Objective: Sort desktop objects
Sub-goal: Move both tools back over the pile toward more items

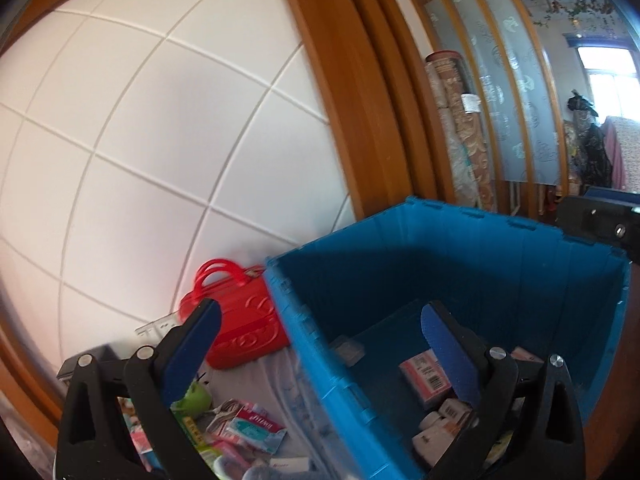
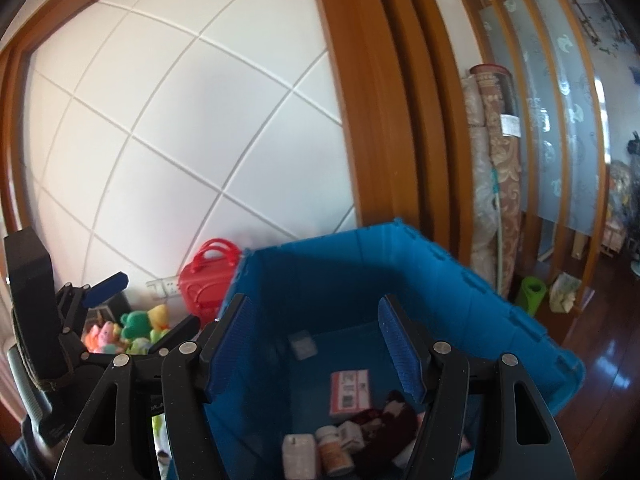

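A blue plastic crate (image 1: 500, 264) (image 2: 460, 280) holds a pink-and-white box (image 1: 426, 376) (image 2: 350, 392), small white bottles (image 1: 434, 432) (image 2: 332, 452), a dark red cloth (image 2: 384, 416) and a small clear packet (image 2: 303, 344). My left gripper (image 1: 320, 344) is open and empty, straddling the crate's left wall. My right gripper (image 2: 316, 344) is open and empty above the crate's inside. Loose packets (image 1: 248, 428) lie on the desk left of the crate. The left gripper also shows in the right wrist view (image 2: 100, 288).
A red toy handbag (image 1: 240, 320) (image 2: 208, 280) stands against the white tiled wall (image 1: 160, 140) behind the crate. Plush toys (image 2: 136, 328) sit left of it. A wooden door frame (image 1: 360, 100), rolled rugs (image 2: 496, 168) and a wooden floor (image 2: 608, 380) are to the right.
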### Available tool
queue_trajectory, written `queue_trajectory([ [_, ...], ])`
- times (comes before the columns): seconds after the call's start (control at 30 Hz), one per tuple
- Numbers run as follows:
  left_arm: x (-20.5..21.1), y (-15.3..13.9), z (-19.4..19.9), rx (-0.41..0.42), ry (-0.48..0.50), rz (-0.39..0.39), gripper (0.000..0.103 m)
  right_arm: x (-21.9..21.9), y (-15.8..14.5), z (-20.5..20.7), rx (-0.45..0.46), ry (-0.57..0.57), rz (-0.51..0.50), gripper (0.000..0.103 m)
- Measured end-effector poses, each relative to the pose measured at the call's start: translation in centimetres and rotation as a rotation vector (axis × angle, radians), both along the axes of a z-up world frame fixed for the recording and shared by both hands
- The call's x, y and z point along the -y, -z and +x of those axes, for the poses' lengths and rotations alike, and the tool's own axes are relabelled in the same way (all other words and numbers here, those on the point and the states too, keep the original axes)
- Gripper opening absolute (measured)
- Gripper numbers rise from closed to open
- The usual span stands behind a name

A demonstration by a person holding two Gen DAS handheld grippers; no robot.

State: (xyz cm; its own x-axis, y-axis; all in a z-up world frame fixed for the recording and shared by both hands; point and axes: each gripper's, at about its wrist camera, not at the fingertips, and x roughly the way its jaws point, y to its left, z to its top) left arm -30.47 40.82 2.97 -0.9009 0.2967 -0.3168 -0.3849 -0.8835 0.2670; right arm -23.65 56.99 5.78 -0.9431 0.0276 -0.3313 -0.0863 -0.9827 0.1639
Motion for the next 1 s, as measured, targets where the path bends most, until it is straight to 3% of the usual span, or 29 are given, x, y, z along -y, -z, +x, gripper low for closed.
queue_trajectory([
  [0.3,8.8,3.4,0.6,0.028,-0.185,-0.003,0.101,6.1,1.0,-1.3,0.003,-0.192,-0.015,0.066],
  [0.53,17.5,6.7,0.4,0.105,-0.306,-0.024,0.101,15.1,2.1,-2.6,0.049,-0.364,0.008,0.068],
  [0.57,18.7,7.1,0.3,0.114,-0.320,-0.029,0.101,16.3,2.5,-2.9,0.063,-0.379,0.010,0.077],
  [0.63,21.5,8.3,0.6,0.133,-0.352,-0.044,0.101,19.0,3.9,-3.7,0.098,-0.421,0.010,0.087],
  [1.0,40.0,18.9,5.2,0.269,-0.497,-0.096,0.102,32.7,14.7,-7.8,0.396,-0.558,0.026,0.087],
])
